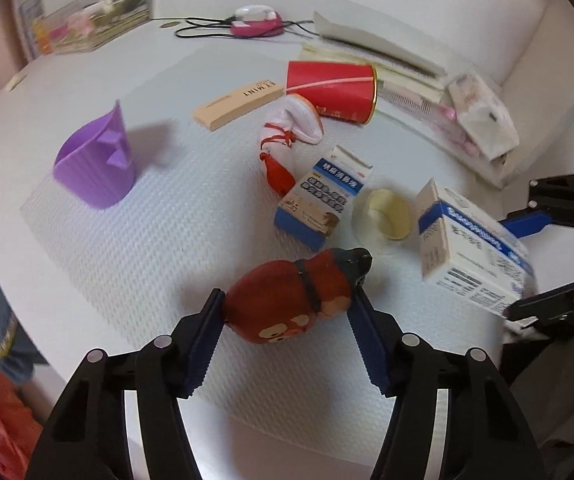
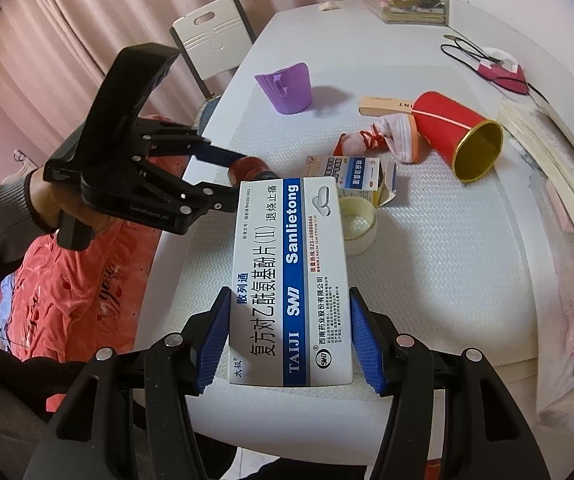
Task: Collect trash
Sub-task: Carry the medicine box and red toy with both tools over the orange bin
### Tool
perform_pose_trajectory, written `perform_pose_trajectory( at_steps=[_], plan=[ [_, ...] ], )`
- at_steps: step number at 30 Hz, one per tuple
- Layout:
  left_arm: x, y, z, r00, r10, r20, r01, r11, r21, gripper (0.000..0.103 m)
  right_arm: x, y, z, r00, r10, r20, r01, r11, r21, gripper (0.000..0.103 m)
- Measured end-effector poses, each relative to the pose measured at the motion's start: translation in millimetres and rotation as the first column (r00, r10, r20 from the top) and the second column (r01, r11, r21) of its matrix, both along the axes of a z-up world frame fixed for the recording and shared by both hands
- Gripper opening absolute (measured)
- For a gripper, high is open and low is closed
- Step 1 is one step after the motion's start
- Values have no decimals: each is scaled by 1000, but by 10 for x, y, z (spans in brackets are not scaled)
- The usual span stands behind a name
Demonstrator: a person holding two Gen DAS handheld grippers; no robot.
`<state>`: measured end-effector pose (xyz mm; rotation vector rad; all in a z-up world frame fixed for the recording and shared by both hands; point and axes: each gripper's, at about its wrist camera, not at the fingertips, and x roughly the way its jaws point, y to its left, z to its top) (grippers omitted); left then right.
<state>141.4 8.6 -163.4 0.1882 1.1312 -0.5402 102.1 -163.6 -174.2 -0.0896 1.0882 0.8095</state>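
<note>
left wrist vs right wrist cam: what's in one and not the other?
Left wrist only: the whole red-brown figurine between the left gripper pads, which touch both its sides.

Right wrist only: the printed face of the white and blue box clamped in the right gripper, a white chair, pink curtains, and the person's hand on the left gripper.

Both: purple cup, red tube, small blue carton, cream lid.

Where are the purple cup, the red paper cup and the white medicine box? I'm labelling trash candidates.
purple cup (image 1: 95,164), left wrist view, front wall.
red paper cup (image 1: 333,88), left wrist view, side wall.
white medicine box (image 2: 291,280), right wrist view, printed top face.
</note>
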Motion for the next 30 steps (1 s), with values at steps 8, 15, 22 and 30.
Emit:
perform_pose_trajectory(
  at_steps=[8,15,22,30],
  plan=[
    [-385,23,337,995,92,50,-91,996,-16,63,-70,-53,200,998,50,35,-50,999,13,57],
    [-798,214,630,971,220,97,-218,976,-28,63,-110,129,419,982,172,80,-174,984,26,57],
    [-1283,523,837,914,379,144,-380,925,-25,63,-193,590,582,935,335,112,-341,939,41,57],
    [-1913,1066,855,804,579,136,-582,813,-21,63,-470,1380,618,840,531,109,-538,842,45,57]
  ],
)
